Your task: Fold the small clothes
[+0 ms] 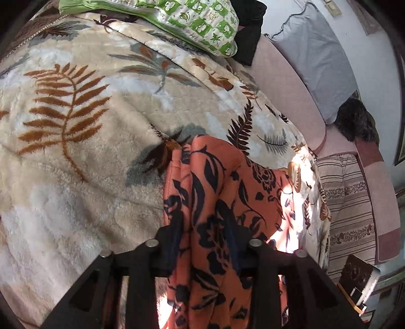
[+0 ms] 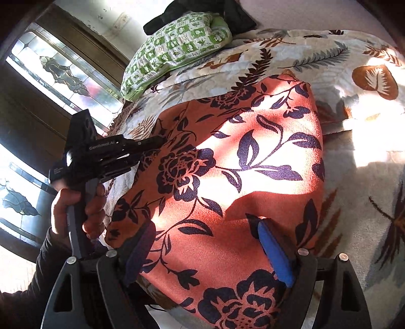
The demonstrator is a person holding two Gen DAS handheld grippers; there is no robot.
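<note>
An orange cloth with dark floral print (image 2: 227, 162) lies on the leaf-patterned blanket (image 2: 367, 177), partly in bright sunlight. My right gripper (image 2: 207, 250) hovers over the cloth's near end, jaws wide apart, blue pads (image 2: 274, 253) on either side and not pressing it. My left gripper (image 1: 206, 230) has a bunched fold of the orange cloth (image 1: 215, 192) filling the gap between its fingers. Seen in the right wrist view, the left gripper (image 2: 162, 140) meets the cloth's left edge, held by a hand (image 2: 76, 210).
A green-and-white patterned pillow (image 1: 197, 22) and a dark garment (image 1: 250, 38) lie at the blanket's far end. A pink sofa seat (image 1: 283, 83) with a grey cushion (image 1: 319, 58) runs alongside. A glass-panelled door (image 2: 58, 76) stands behind the left hand.
</note>
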